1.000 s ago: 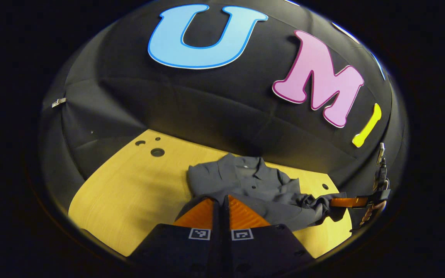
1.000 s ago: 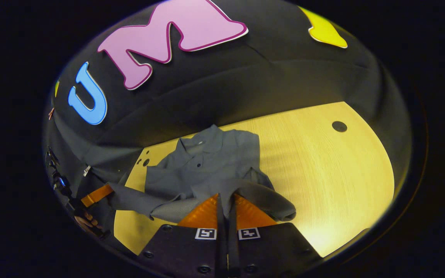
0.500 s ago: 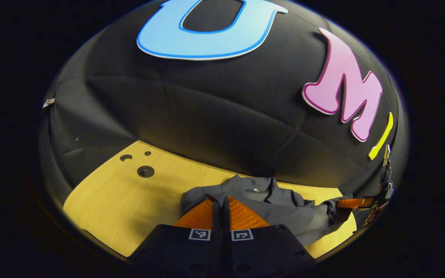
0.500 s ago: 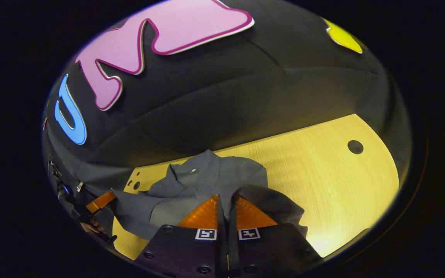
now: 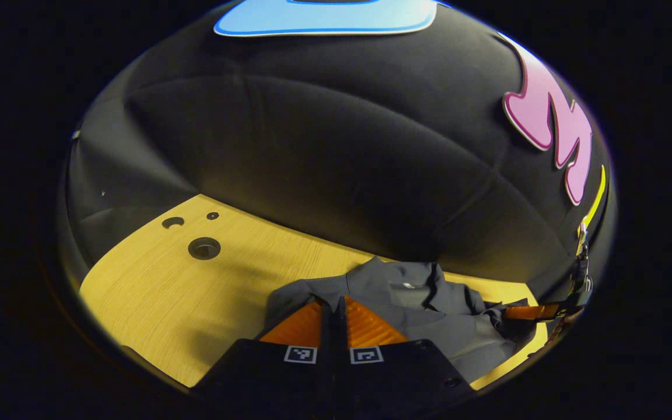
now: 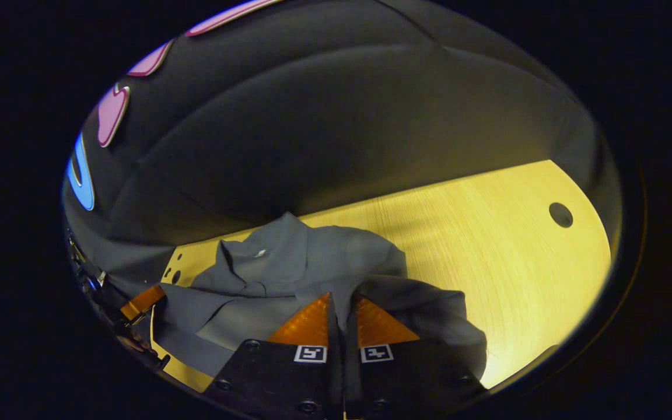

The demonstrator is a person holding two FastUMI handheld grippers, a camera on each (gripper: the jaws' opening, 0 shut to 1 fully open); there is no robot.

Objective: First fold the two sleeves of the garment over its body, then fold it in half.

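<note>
A dark grey collared shirt [image 5: 429, 309] [image 6: 295, 274] lies on the yellow wooden table [image 5: 155, 291] [image 6: 487, 251], collar toward the booth wall. My left gripper [image 5: 333, 303] is shut on the shirt's lower edge, cloth pinched between its fingers. My right gripper [image 6: 342, 300] is shut on the lower edge at the other corner, with a lifted fold of cloth draping to its right. In the left gripper view the right gripper [image 5: 531, 312] shows at the far right, clamped on cloth. In the right gripper view the left gripper [image 6: 140, 300] shows at the far left. The held hem is raised above the shirt's body.
Round holes [image 5: 203, 248] [image 6: 560, 214] are cut in the tabletop near its far corners. The black cloth wall stands right behind the shirt's collar. Bare table stretches left of the shirt in the left gripper view and right of it in the right gripper view.
Both grippers have carried the hem forward toward the collar, so the visible shirt body has shortened and the collar sits closer. Both stay shut on the cloth.
</note>
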